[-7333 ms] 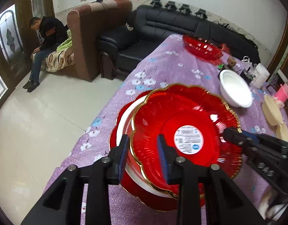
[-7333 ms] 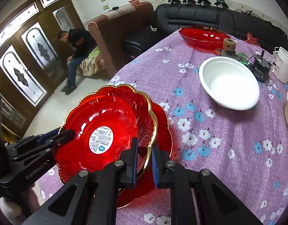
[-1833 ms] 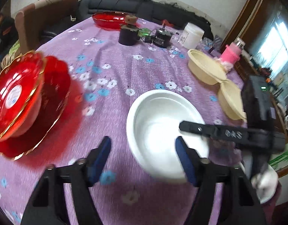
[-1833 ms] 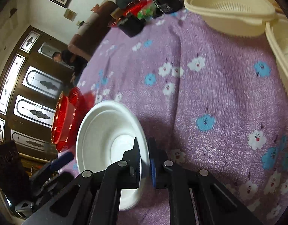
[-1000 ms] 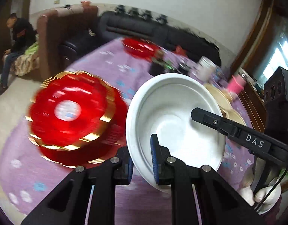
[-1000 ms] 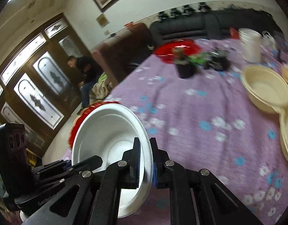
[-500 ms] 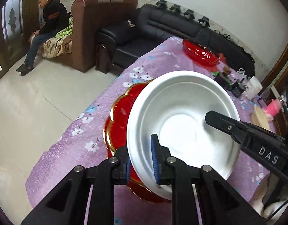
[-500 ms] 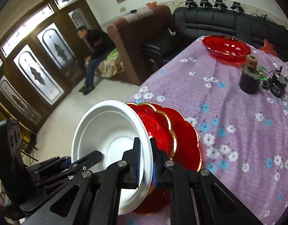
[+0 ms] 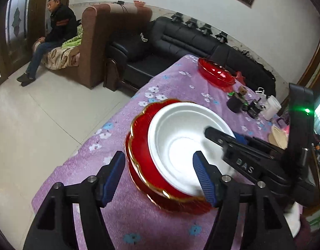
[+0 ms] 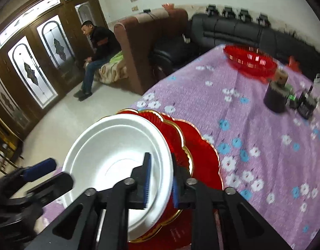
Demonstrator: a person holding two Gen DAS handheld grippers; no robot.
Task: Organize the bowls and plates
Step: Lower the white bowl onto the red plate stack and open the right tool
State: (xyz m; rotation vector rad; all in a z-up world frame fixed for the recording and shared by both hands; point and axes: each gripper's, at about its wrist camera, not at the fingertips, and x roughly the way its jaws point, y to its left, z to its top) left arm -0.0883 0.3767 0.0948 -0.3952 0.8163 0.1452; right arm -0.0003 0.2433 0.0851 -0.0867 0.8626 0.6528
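Note:
The white bowl (image 9: 176,129) rests inside the stack of red gold-rimmed plates (image 9: 139,145) on the purple flowered tablecloth (image 9: 93,160). My left gripper (image 9: 160,175) is opening; its blue pads straddle the near rims of bowl and plates without touching them. In the right wrist view the white bowl (image 10: 110,145) sits on the red plates (image 10: 201,150). My right gripper (image 10: 161,183) is also opening, with the bowl's rim between its pads and a gap showing on the inner side. The right gripper's fingers (image 9: 222,137) reach over the bowl from the right.
A second red bowl (image 9: 216,75) stands at the table's far end. A dark cup (image 9: 235,104), a white container (image 9: 271,108) and cream bowls (image 9: 279,137) are to the right. The table edge drops to the floor on the left. A person (image 9: 55,31) sits on a sofa.
Both grippers carried the white bowl across to the red plate stack, and it now rests there. Both sets of jaws, shut on the rim before, have spread apart.

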